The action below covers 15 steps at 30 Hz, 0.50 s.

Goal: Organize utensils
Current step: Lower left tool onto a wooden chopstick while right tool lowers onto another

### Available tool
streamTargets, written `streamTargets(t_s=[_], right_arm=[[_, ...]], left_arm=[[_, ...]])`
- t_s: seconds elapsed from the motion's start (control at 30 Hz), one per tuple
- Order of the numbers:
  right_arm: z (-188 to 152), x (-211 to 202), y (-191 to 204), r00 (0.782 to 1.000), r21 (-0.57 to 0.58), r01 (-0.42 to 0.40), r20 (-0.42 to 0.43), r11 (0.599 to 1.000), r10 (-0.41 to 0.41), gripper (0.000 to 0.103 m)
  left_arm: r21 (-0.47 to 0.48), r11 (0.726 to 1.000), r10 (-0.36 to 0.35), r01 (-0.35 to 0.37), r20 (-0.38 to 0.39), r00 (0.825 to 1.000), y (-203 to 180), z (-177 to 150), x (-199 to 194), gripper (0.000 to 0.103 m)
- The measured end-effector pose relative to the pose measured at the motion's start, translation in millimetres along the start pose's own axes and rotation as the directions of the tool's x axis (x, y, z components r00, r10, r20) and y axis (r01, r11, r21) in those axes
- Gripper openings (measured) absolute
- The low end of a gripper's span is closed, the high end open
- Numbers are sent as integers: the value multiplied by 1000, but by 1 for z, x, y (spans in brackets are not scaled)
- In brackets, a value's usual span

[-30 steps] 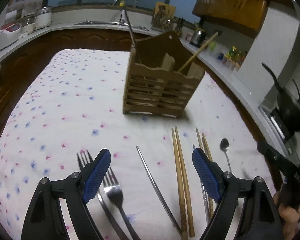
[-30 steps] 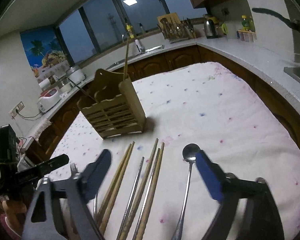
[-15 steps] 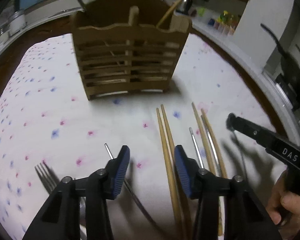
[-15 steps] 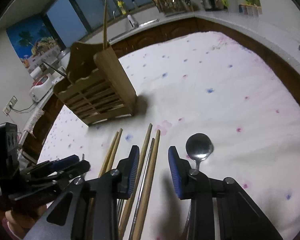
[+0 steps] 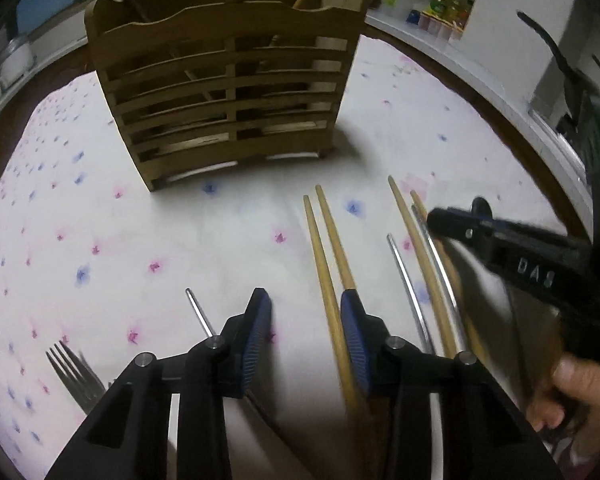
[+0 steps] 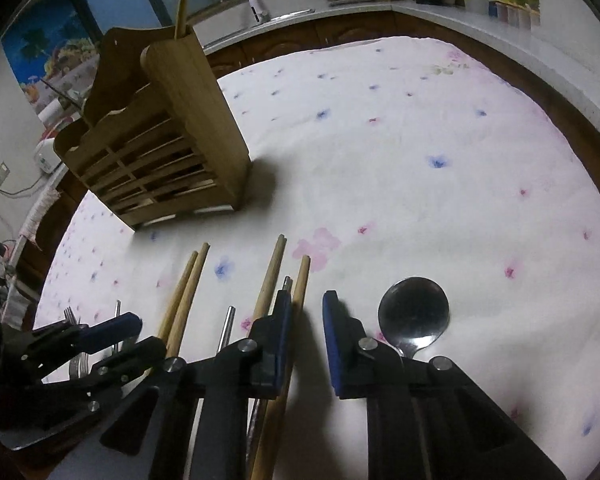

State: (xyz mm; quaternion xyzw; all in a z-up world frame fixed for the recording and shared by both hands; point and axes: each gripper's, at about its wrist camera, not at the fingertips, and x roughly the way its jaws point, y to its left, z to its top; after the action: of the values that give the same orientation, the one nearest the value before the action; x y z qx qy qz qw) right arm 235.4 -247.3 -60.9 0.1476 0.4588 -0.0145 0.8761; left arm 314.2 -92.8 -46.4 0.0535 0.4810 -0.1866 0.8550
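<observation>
A slatted wooden utensil holder (image 5: 232, 92) stands on the flowered tablecloth, with a chopstick and a thin metal rod sticking out of it; it also shows in the right wrist view (image 6: 160, 148). Wooden chopsticks (image 5: 324, 256), metal chopsticks (image 5: 404, 280), a fork (image 5: 76, 376) and a spoon (image 6: 414, 312) lie in a row near the front. My left gripper (image 5: 305, 300) hovers low, narrowly open and empty, its right finger over a wooden chopstick pair. My right gripper (image 6: 306, 300) is narrowly open and empty, low between a wooden chopstick (image 6: 300, 288) and the spoon.
The table (image 6: 420, 140) has a white cloth with pink and blue flowers. A kitchen counter (image 6: 480, 12) with a kettle, jars and a sink runs behind it. A black pan (image 5: 560, 60) sits at the right. The other gripper shows in each view (image 5: 512, 256) (image 6: 84, 344).
Both grippers have narrowed from wide open to a small gap. Both have moved forward and down toward the utensils, and the holder looms larger.
</observation>
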Motion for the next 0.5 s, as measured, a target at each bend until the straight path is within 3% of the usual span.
streamTargets(t_s=[0.17, 0.5], right_arm=[[2, -1, -1, 999, -22, 34, -8, 999, -34, 17], [15, 7, 2, 1000, -7, -4, -29, 1000, 4, 17]], left_arm=[[58, 998, 29, -28, -25, 999, -4, -7, -4, 34], [1, 1000, -4, 4, -48, 999, 6, 17, 4, 34]])
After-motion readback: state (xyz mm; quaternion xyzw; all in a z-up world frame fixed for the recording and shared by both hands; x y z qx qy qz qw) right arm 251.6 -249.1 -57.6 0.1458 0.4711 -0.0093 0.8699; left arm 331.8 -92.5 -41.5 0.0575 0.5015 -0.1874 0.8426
